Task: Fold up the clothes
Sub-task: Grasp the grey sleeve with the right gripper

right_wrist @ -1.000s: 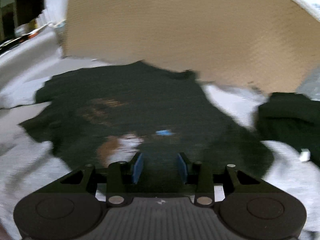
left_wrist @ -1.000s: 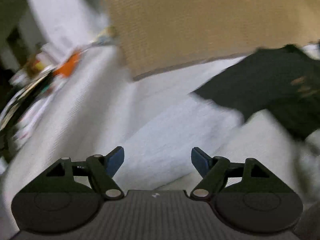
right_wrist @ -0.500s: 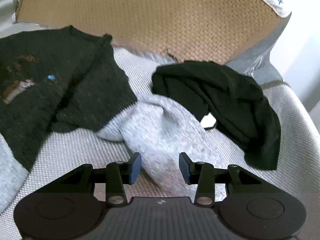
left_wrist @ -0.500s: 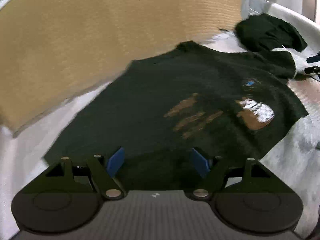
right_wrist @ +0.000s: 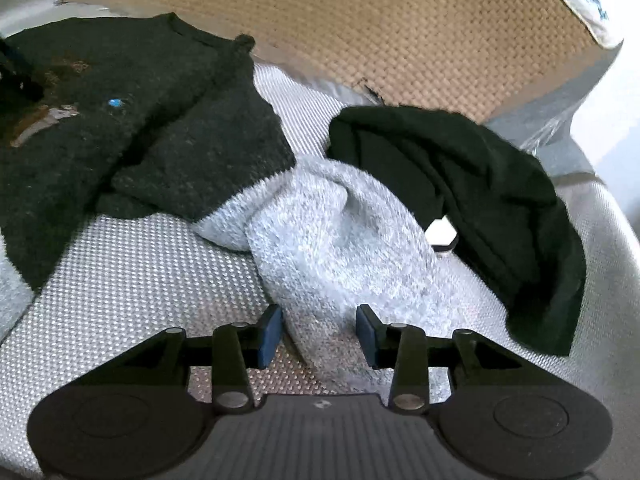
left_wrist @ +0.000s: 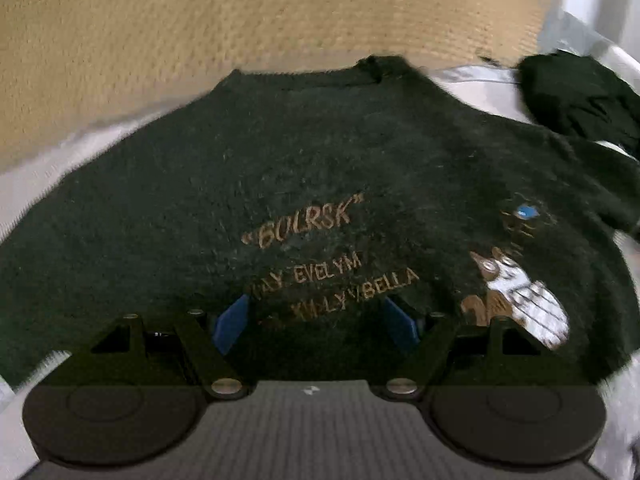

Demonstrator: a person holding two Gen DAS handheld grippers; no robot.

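Observation:
A dark green knitted sweater lies flat, front up, with gold lettering and a cat picture on its chest. My left gripper hangs open over its lower front, with nothing between the blue pads. In the right wrist view the sweater lies at the left, and its light grey sleeve runs down toward me. My right gripper is partly open. The grey sleeve lies between its fingers, and the pads do not press on it.
A crumpled black garment lies right of the sleeve, also visible as a black heap in the left wrist view. A tan woven cushion stands behind. Everything rests on a silvery woven surface. A white tag shows by the black garment.
The left view swept from bare pale surface onto the sweater, then closer to its lettering. The right view swung from the sweater's body to the grey sleeve and moved nearer. Both gripper openings look unchanged.

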